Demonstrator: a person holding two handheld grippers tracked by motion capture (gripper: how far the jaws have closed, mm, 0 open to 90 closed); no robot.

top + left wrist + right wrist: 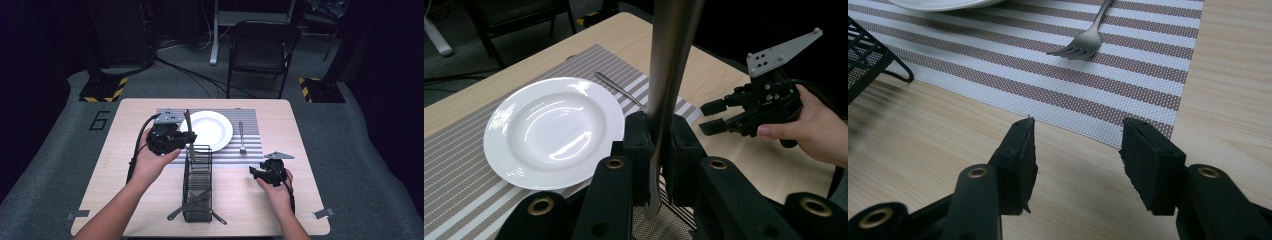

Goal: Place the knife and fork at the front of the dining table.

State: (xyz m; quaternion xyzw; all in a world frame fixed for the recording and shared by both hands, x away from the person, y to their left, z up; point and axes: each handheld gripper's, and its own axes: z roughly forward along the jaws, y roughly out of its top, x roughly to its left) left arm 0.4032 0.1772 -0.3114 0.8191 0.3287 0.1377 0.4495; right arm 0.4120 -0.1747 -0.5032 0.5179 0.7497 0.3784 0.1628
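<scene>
Over on the floor left of the table (300, 210) there's a "6" marking (100, 120), only writing I can spot. Left gripper (186, 140) is clamped on a knife (669, 85), held upright above the wire cutlery basket (197, 192), just beside the white plate (212, 131). Right gripper (257, 173) sits parted with nothing between the jaws, near the striped placemat (1128, 80) and fork (1083, 45).

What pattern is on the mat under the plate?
The mat has stripes, brownish-grey and white, running along its length. The right gripper view shows them best.
</scene>
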